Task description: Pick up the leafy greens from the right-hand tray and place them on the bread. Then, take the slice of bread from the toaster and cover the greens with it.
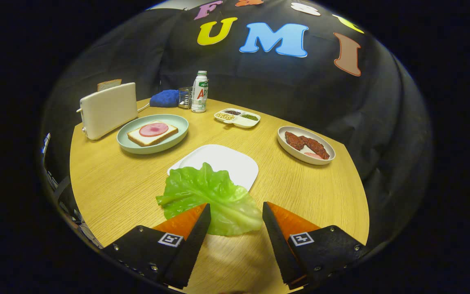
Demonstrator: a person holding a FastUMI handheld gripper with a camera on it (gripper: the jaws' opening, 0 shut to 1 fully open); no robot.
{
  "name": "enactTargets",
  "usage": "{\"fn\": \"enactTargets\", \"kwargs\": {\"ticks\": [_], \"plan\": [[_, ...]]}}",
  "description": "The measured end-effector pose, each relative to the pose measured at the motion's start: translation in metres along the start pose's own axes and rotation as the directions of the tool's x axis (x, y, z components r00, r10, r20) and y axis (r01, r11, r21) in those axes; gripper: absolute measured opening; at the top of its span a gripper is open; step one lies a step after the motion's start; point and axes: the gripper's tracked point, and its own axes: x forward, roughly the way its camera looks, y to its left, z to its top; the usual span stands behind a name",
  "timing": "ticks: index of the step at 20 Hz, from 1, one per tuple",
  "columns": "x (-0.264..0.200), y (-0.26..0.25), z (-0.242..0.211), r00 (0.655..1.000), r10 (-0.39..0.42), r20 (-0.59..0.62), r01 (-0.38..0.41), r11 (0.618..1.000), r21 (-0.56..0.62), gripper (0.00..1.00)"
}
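Observation:
The leafy greens [214, 196], one big light-green lettuce leaf, sit between my fingers and reach ahead over the near edge of the white tray [235, 163]. My gripper [236, 204] is shut on the leaf, whose sides meet both fingers, and it seems to be held above the table. Beyond and to the left, a slice of bread [152, 134] topped with a round of ham lies on a pale green plate [178, 141]. Behind that plate stands the white toaster [108, 109] with another bread slice [109, 84] sticking out of its slot.
An oval dish with dark meat strips [306, 145] sits to the right. At the back stand a divided dish of small fillings [237, 117], a white bottle [200, 92], a glass [185, 98] and a blue cloth [165, 98]. The round wooden table's edge [365, 212] curves close on the right.

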Motion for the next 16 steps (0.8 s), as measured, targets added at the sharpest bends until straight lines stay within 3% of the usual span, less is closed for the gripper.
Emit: {"fn": "enactTargets", "kwargs": {"ticks": [3,4,5,6,8,9,10,16], "plan": [[0.004,0.005,-0.005,0.999,0.027,-0.030,-0.026,0.999,0.018,0.80],[0.006,0.005,-0.008,0.999,0.032,-0.042,-0.031,0.999,0.028,0.72],[0.008,0.001,-0.006,0.999,0.024,-0.039,-0.022,0.999,0.048,0.60],[0.011,0.005,-0.008,0.998,0.046,-0.050,-0.042,0.996,0.074,0.24],[0.010,0.000,0.005,0.999,0.051,0.001,-0.051,0.990,0.132,0.23],[-0.004,-0.003,0.015,0.998,0.054,-0.011,-0.052,0.985,0.162,0.01],[0.006,0.000,0.003,0.998,0.068,0.012,-0.069,0.980,0.186,0.01],[-0.010,0.000,0.034,0.989,0.076,0.131,-0.105,0.967,0.230,0.01]]}}
